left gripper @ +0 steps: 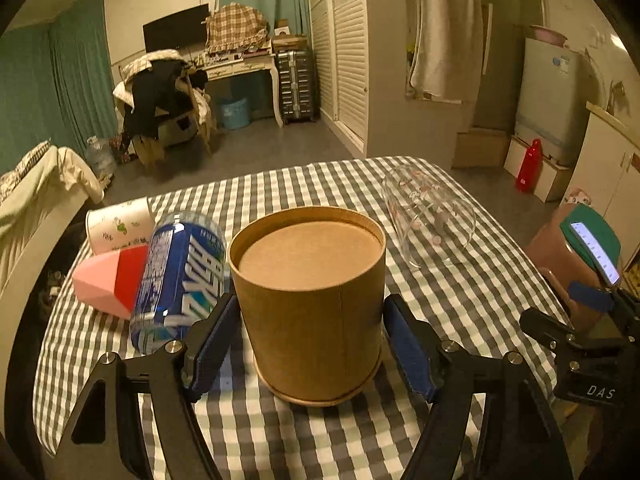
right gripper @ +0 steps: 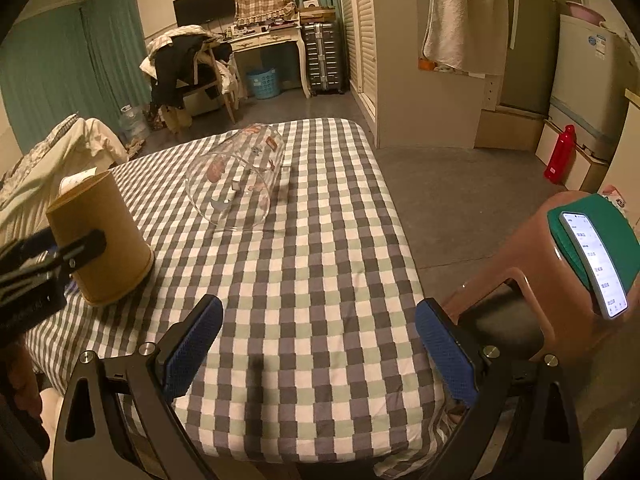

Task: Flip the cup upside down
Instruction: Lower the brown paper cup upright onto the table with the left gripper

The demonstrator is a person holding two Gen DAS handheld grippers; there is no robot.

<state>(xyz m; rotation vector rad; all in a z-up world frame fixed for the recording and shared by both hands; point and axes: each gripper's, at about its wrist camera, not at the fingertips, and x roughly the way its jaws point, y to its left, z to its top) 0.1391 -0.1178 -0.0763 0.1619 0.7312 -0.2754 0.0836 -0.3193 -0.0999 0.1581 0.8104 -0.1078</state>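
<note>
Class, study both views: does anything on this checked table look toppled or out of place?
Yes. The clear glass cup lies tipped over on the checked tablecloth, and the blue drinks can leans askew beside the upside-down brown paper cup.

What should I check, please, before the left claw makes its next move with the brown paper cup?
1. Brown paper cup stands upside down, rim on the checked tablecloth: ok.
2. Left claw is open, one finger on each side of the cup: ok.
3. Pads clear of the cup wall: cannot tell; the gaps look very small.
4. Blue can lies close beside the left finger, so pulling back may knock it: not ok.
5. Right claw is open, holds nothing and is away from the cup: ok.
6. Glass cup lies on its side, apart from the paper cup: ok.
</note>
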